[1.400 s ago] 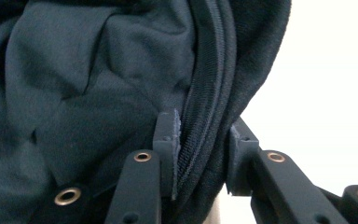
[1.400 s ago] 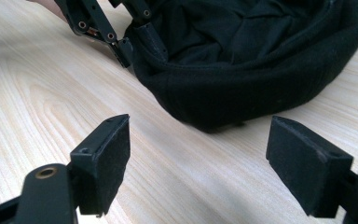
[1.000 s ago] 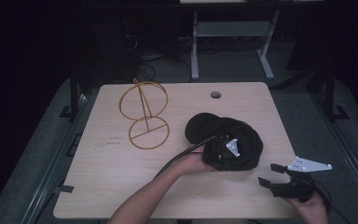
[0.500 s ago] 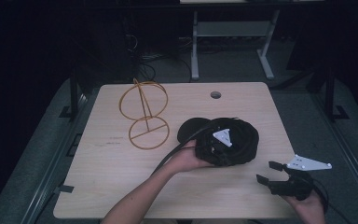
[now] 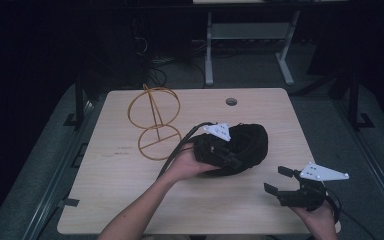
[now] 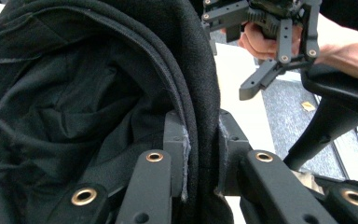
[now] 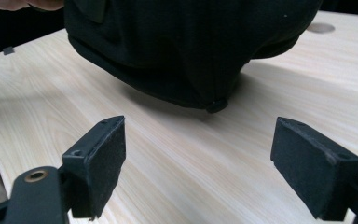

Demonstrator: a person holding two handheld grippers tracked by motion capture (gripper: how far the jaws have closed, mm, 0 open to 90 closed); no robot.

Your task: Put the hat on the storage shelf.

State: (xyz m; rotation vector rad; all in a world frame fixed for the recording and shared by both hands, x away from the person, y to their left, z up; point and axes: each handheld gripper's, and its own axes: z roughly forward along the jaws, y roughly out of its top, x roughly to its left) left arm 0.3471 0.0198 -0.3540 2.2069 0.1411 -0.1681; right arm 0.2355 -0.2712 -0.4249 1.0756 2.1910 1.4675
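A black fabric cap [image 5: 245, 145] hangs tilted just above the wooden table [image 5: 120, 200], right of the middle. My left gripper [image 5: 228, 158] is shut on the cap's rim, and in the left gripper view both pads [image 6: 179, 154] squeeze the doubled cloth of the black cap [image 6: 74, 107]. My right gripper [image 5: 276, 180] hovers near the front right corner, pointing at the cap. Its jaws have just been opening and stand wide, with nothing between them. In the right gripper view the cap [image 7: 191, 51] hangs over the table beyond my right gripper [image 7: 199, 163].
A gold wire stand [image 5: 152, 122] of two rings on a stem sits at the table's left back. A round cable hole [image 5: 231, 101] lies near the far edge. Another desk's metal legs [image 5: 209, 50] stand behind, and dark floor surrounds the table.
The left hand has lifted the cap off the table and tipped it up. The right gripper has shifted a little toward the cap and its jaws stand wider.
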